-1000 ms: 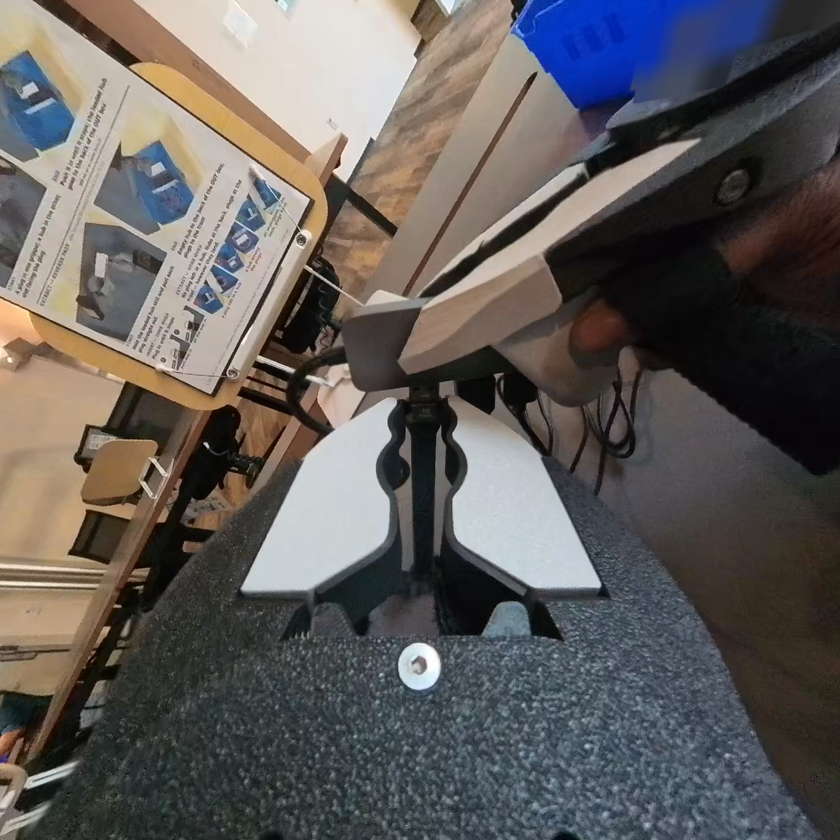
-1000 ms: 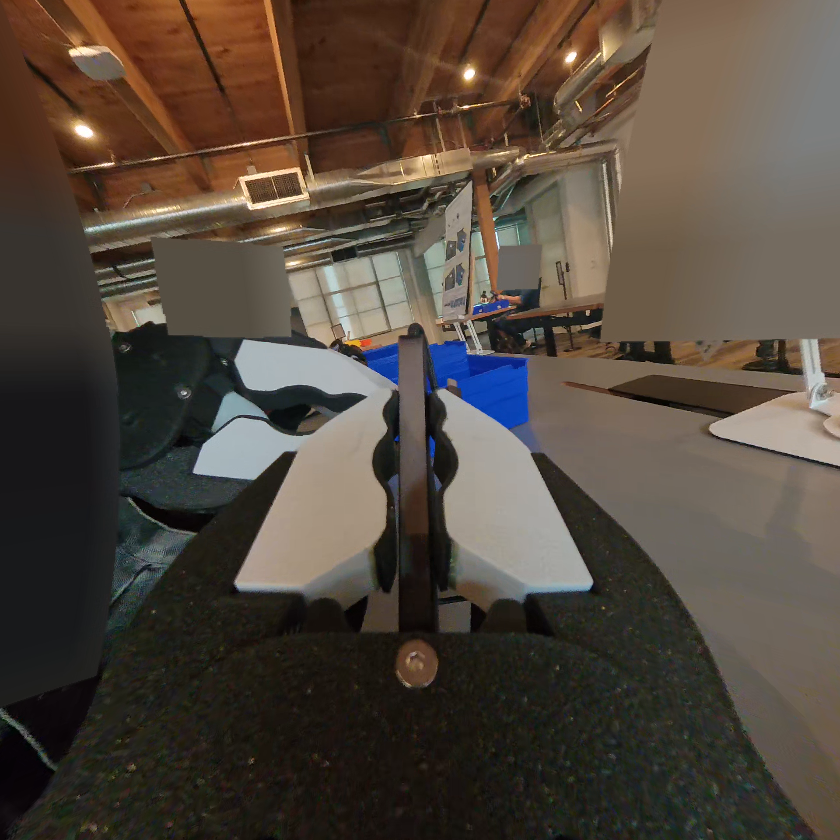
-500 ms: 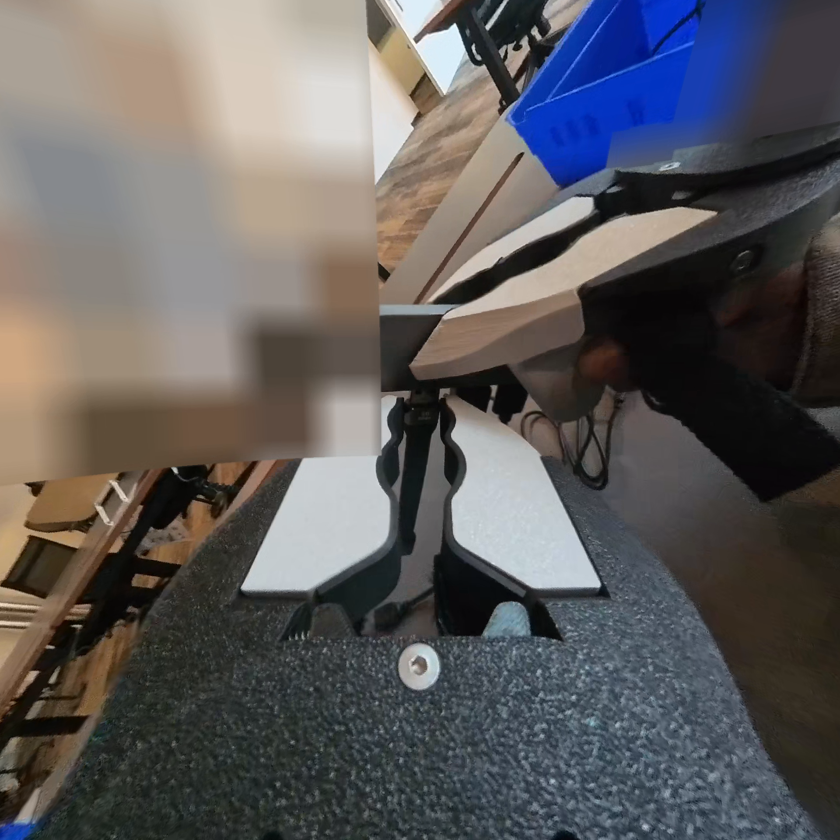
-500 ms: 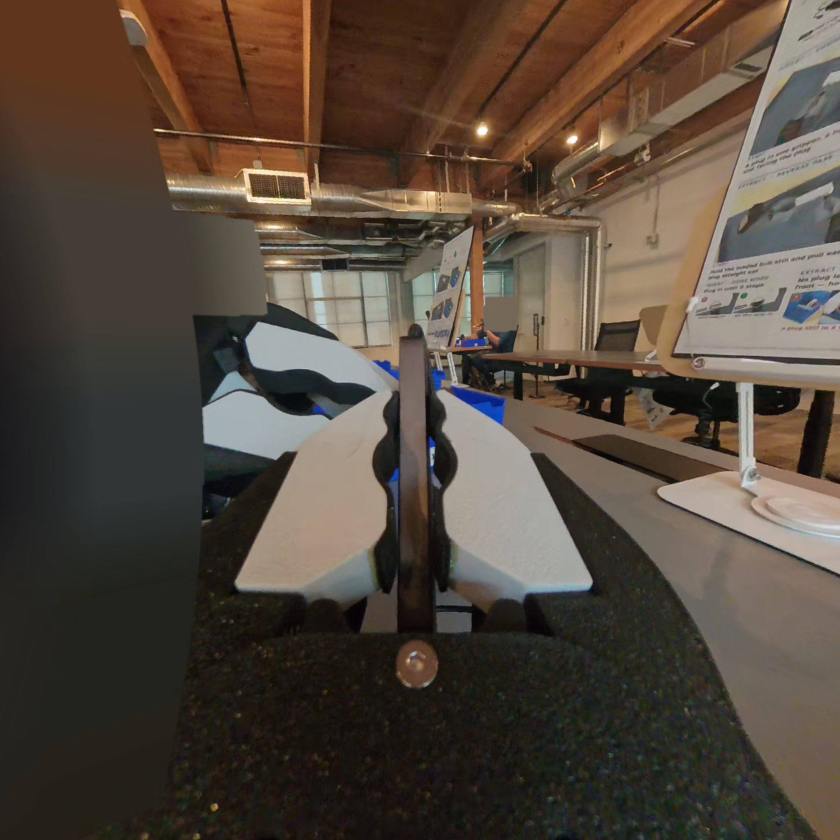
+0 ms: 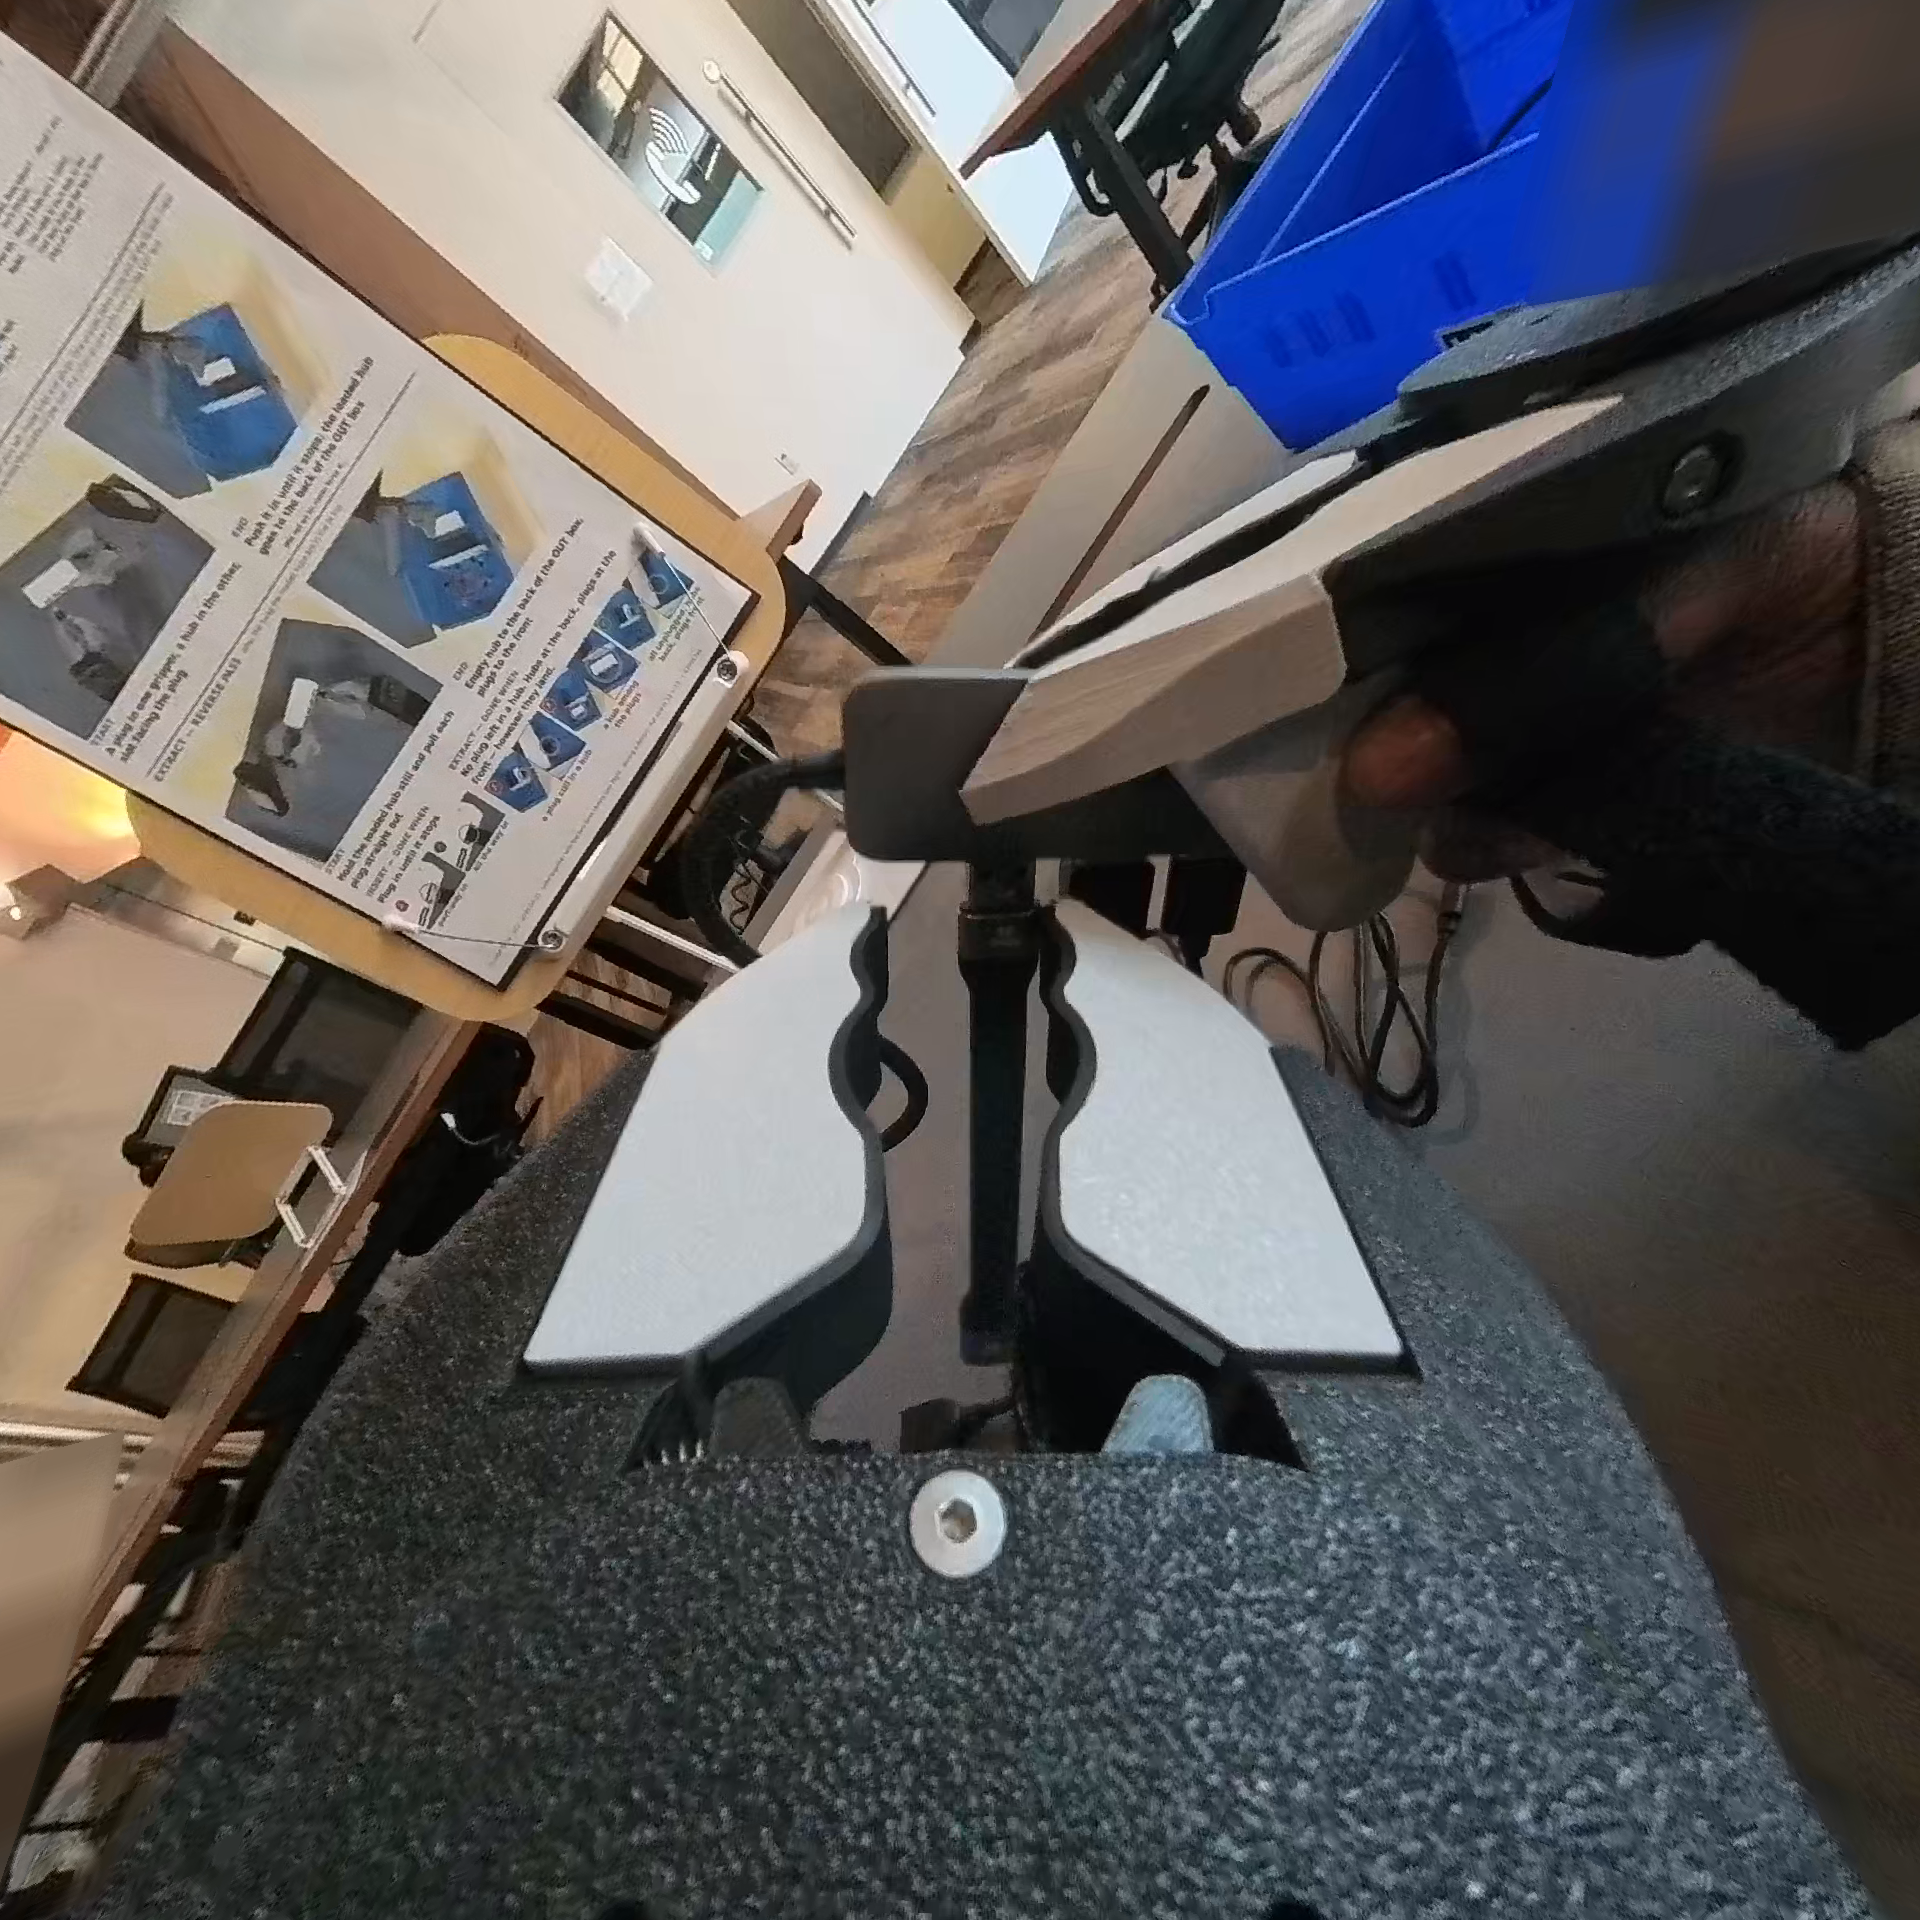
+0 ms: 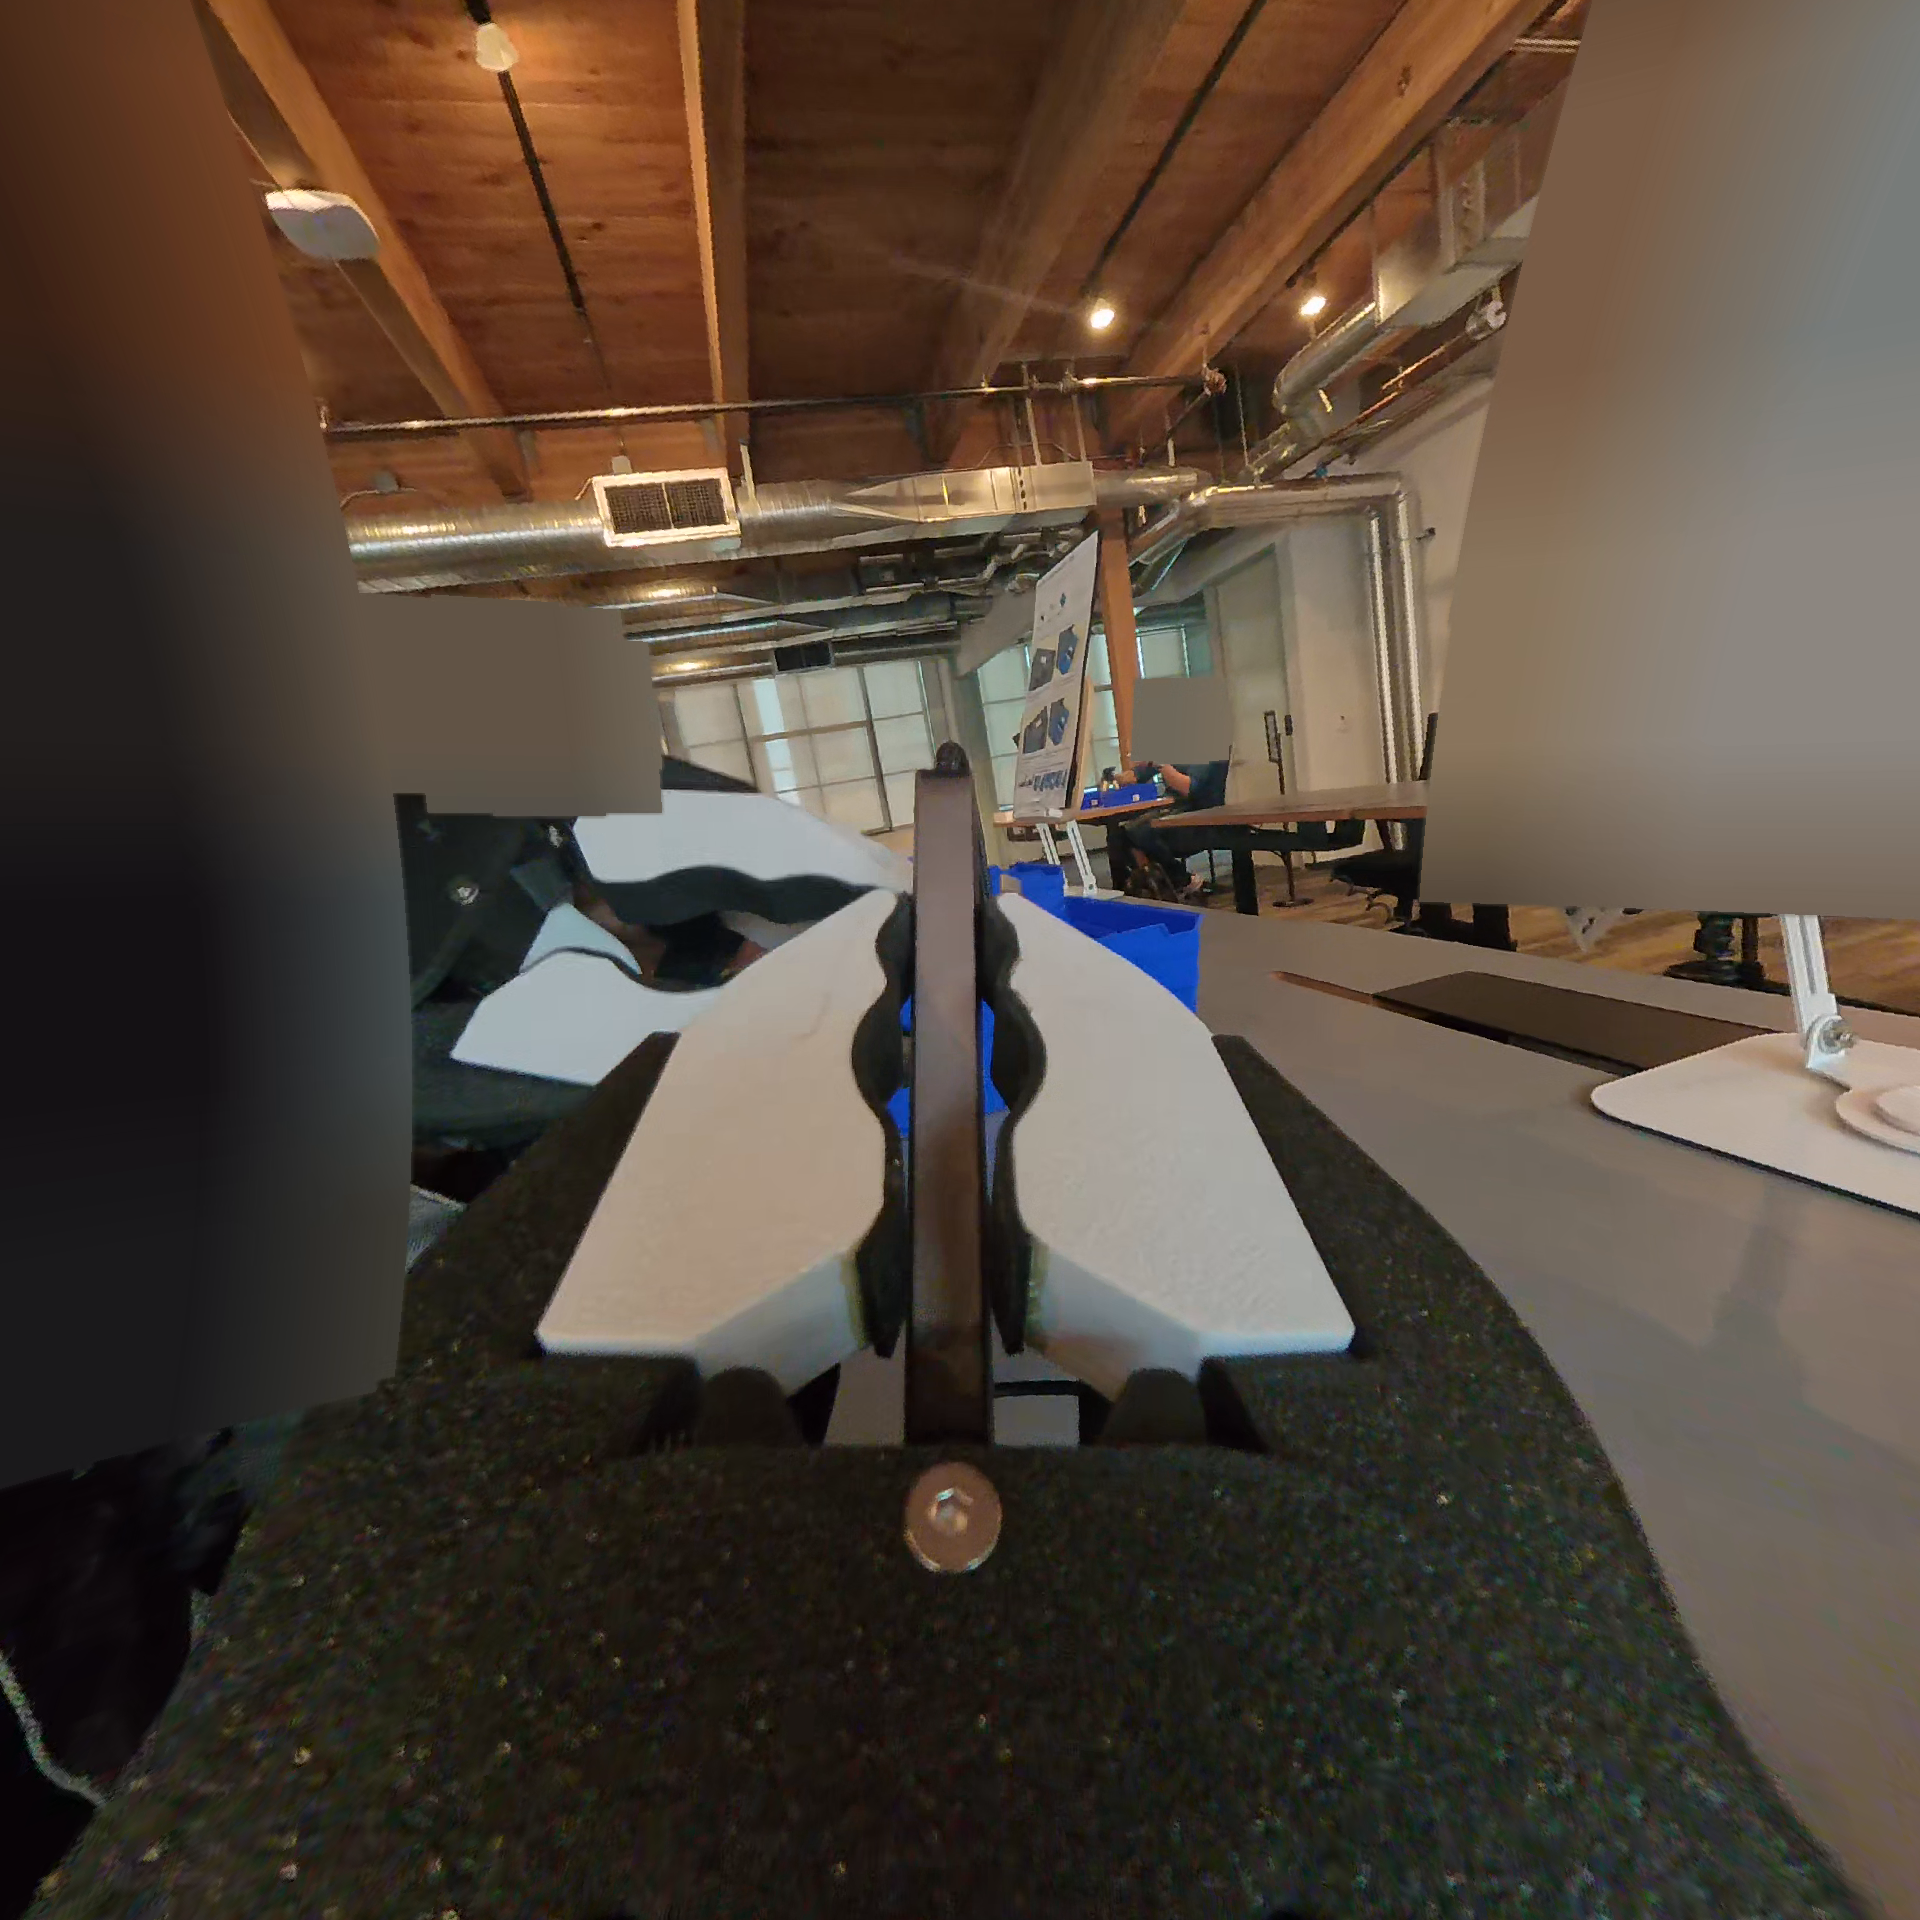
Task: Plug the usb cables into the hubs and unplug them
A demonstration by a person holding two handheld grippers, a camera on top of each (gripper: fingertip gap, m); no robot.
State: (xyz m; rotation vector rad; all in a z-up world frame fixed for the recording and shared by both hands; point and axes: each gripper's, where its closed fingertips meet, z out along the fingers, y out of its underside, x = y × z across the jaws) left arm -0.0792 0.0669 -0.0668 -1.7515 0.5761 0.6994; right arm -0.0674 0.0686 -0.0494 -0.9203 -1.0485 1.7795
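The grey tabletop [image 6: 1558,1247] carries blue bins [image 5: 1382,239] at its far side, and a white stand base [image 6: 1756,1101] sits on it to the right in the right wrist view. A wooden board with a printed instruction sheet [image 5: 343,582] leans at the left of the left wrist view. Loose black cables [image 5: 1382,1029] lie on the tabletop beyond the grippers.

The right gripper [image 6: 945,925] has its jaws clamped on the hub [image 6: 943,1091], a thin dark grey slab held edge-on between the white fingers [image 6: 1143,1174], running the whole length of the jaws and poking out past their tips. In the left wrist view the same hub [image 5: 909,774] shows as a dark grey block jutting from that gripper, with a gloved hand [image 5: 1662,790] behind it.

The left gripper [image 5: 966,935] has its jaws a little apart, with the black usb cable [image 5: 992,1122] running straight between them; whether the pads touch it cannot be told. Its plug [image 5: 995,920] meets the underside of the hub, just past the fingertips.
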